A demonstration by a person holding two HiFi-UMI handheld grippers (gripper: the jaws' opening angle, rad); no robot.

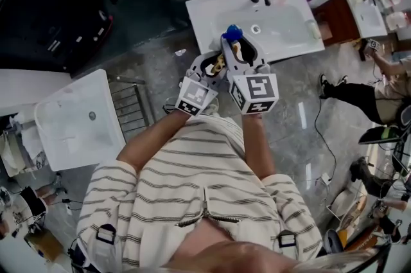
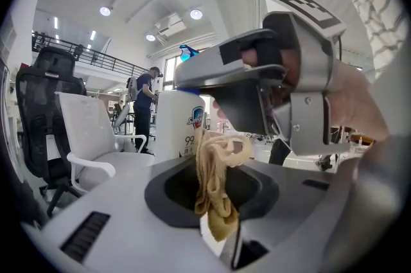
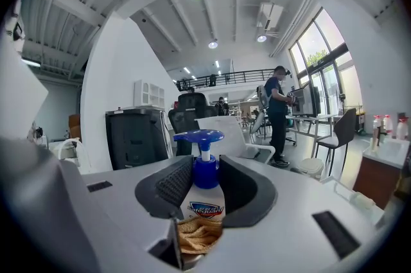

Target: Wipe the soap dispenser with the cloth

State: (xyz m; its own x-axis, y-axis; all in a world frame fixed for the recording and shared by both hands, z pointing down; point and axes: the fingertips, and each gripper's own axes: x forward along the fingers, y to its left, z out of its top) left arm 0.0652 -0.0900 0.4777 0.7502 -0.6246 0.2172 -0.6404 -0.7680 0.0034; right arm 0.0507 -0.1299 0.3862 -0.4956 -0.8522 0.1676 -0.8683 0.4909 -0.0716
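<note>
Two grips: right gripper (image 3: 207, 180) clamps the rigid, probably slick soap dispenser (image 3: 204, 207) by the neck, left gripper (image 2: 217, 169) pinches the soft, limp cloth (image 2: 218, 201) against it.

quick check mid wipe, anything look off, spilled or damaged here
Nothing stands out. The right gripper clamps the soap dispenser near its top, the left gripper holds the bunched cloth close against it, and no spill or damage shows.

The soap dispenser (image 3: 204, 201) carries a blue-and-red shield label reading "Safeguard" in white letters. In the left gripper view, the same white bottle shows part of that logo with the number "99" printed beneath it.
</note>
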